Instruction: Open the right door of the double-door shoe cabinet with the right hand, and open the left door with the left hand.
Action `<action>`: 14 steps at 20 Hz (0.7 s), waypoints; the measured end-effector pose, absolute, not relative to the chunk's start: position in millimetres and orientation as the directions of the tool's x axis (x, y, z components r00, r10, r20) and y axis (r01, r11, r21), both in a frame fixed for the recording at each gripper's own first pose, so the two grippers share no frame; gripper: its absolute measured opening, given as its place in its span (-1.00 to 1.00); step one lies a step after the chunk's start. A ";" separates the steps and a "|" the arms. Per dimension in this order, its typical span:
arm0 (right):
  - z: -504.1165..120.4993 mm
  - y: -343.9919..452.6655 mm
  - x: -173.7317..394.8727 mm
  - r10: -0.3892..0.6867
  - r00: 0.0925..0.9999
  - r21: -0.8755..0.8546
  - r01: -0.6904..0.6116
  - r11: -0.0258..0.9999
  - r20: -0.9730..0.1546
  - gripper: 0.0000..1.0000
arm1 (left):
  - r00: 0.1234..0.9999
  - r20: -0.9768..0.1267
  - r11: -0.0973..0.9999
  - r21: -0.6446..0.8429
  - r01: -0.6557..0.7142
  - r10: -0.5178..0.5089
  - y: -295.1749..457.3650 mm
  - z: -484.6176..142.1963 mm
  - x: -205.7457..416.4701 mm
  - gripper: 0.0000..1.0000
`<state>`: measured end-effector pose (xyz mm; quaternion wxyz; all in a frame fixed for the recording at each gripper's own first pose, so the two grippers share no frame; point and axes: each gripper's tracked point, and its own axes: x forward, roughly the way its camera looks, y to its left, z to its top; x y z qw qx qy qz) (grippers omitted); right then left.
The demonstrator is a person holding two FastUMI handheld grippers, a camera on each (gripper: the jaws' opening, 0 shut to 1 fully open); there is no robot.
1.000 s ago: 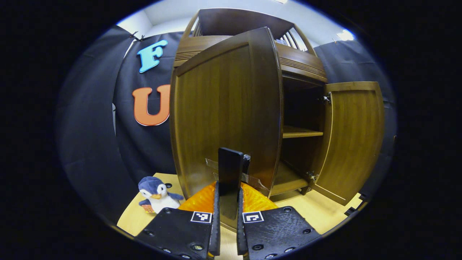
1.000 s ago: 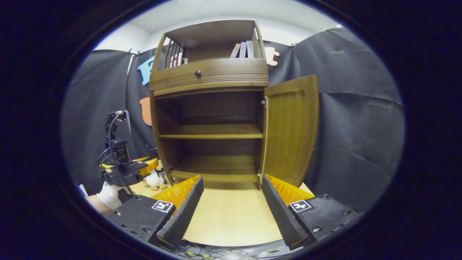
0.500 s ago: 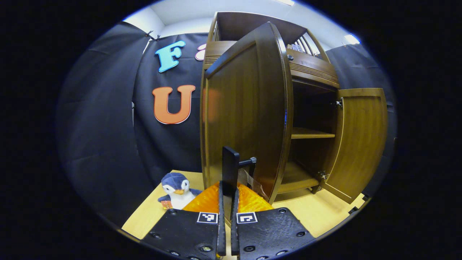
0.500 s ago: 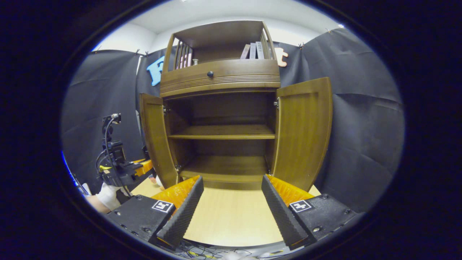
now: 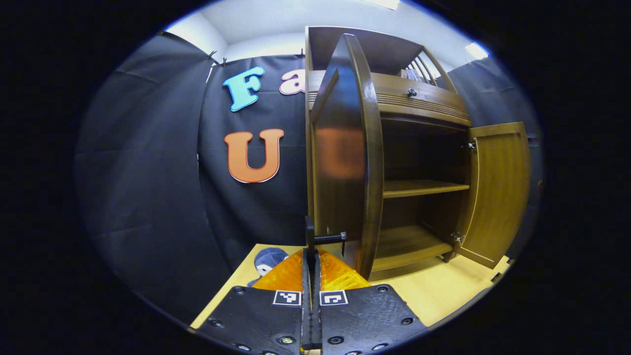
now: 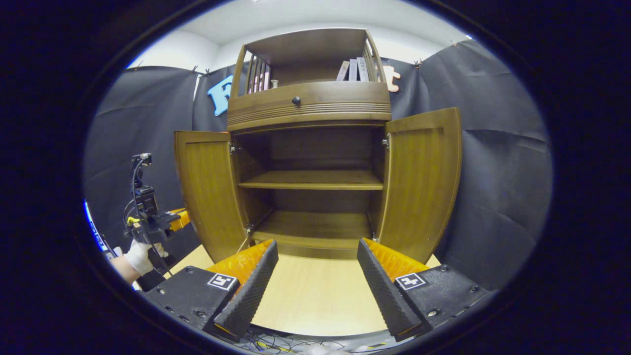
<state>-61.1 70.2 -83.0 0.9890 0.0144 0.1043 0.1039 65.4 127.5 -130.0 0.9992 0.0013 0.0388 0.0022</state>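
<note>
The wooden shoe cabinet (image 6: pixel 308 106) stands with both doors swung wide. In the left gripper view the left door (image 5: pixel 345 148) is seen nearly edge-on. Its dark flat handle (image 5: pixel 309 231) is clamped between the fingers of my left gripper (image 5: pixel 310 256), which is shut on it. The right door (image 5: pixel 498 187) hangs open beyond. In the right gripper view my right gripper (image 6: pixel 316 245) is open and holds nothing, hovering over the table in front of the cabinet, apart from the right door (image 6: pixel 421 182). The left door (image 6: pixel 209 192) has the left gripper (image 6: pixel 153 224) on its outer side.
A penguin plush (image 5: pixel 268 260) sits on the light wooden table (image 6: pixel 315 301) left of the cabinet. Two bare shelves (image 6: pixel 310 180) show inside. A drawer with a knob (image 6: pixel 296 100) and books (image 6: pixel 352 69) sit above. A gloved hand (image 6: pixel 138 256) holds the left gripper.
The left door has swung further open, pulled by my left gripper, from about half open to wide. The right gripper has stayed open and nearly still.
</note>
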 end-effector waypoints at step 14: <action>-84.1 71.5 -63.3 0.212 0.955 0.050 -0.206 0.977 -0.206 1.00 | 0.993 -0.058 0.994 0.017 0.109 -0.108 163.6 -130.3 68.0 -1.00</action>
